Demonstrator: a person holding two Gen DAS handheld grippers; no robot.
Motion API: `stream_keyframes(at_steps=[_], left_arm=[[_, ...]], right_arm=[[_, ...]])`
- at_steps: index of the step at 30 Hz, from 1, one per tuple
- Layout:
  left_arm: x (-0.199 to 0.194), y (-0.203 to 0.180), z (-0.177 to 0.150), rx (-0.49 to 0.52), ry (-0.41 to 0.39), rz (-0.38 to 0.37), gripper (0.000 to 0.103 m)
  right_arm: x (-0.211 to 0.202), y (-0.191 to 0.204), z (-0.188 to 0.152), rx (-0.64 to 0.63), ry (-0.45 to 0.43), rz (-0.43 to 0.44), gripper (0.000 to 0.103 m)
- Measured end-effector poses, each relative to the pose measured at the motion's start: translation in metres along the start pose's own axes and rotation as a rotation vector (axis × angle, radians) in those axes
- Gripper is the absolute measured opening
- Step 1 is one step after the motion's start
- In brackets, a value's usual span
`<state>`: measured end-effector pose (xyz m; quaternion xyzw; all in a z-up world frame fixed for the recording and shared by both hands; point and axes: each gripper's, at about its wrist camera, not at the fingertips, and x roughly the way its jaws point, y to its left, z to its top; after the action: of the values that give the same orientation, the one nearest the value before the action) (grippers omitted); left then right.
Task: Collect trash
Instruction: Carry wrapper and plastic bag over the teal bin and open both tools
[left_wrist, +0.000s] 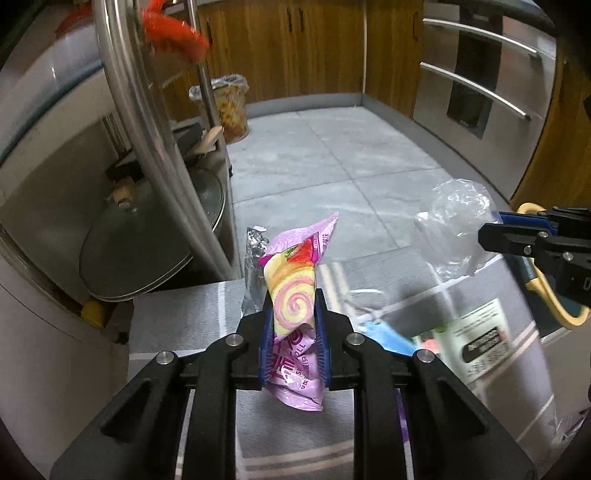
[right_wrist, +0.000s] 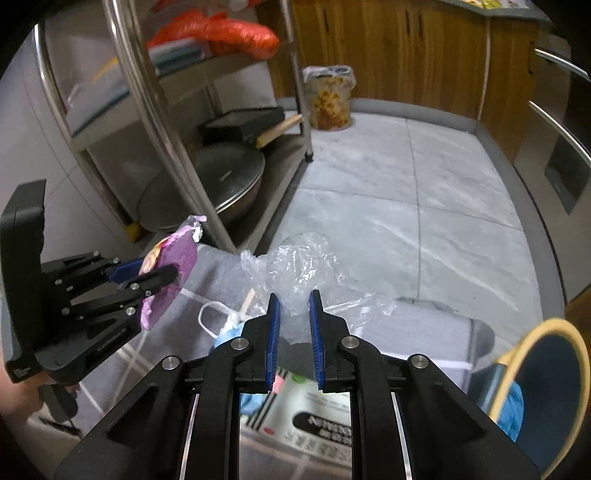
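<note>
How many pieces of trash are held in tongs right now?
2. A pink snack wrapper is pinched in the left tongs; a clear plastic bag is caught in the right tongs. More litter, not held, lies on the grey cloth below.

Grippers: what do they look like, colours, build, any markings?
Both alike. The left gripper and the right gripper have matte black linkage arms with round silver pivot pins and slotted cutouts. The fingers carry ribbed blue pads. The left one's black body bears small white lettering, too small to read.
</note>
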<state>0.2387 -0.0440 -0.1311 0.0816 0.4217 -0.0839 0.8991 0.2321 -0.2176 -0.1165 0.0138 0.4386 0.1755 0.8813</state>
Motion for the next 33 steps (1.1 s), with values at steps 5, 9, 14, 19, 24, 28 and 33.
stream_keyframes(at_steps=[5, 9, 14, 19, 24, 28, 33], left_arm=[[-0.019, -0.03, 0.002, 0.041, -0.039, 0.0, 0.019], [-0.032, -0.055, 0.006, 0.042, -0.071, -0.033, 0.019], [-0.047, -0.095, 0.01, 0.066, -0.105, -0.088, 0.019], [-0.061, -0.141, 0.012, 0.118, -0.14, -0.163, 0.019], [-0.072, -0.195, 0.007, 0.217, -0.17, -0.252, 0.019], [-0.076, -0.239, 0.005, 0.282, -0.18, -0.322, 0.019], [-0.072, -0.285, 0.007, 0.369, -0.185, -0.401, 0.019]], right_arm=[[-0.037, -0.02, -0.011, 0.033, -0.037, -0.008, 0.017], [-0.069, -0.035, -0.022, 0.036, -0.057, -0.027, 0.017], [-0.099, -0.059, -0.036, 0.058, -0.081, -0.066, 0.017], [-0.124, -0.101, -0.046, 0.135, -0.111, -0.12, 0.017], [-0.141, -0.153, -0.062, 0.223, -0.108, -0.215, 0.017], [-0.15, -0.194, -0.081, 0.296, -0.089, -0.291, 0.017], [-0.149, -0.236, -0.104, 0.381, -0.036, -0.339, 0.017]])
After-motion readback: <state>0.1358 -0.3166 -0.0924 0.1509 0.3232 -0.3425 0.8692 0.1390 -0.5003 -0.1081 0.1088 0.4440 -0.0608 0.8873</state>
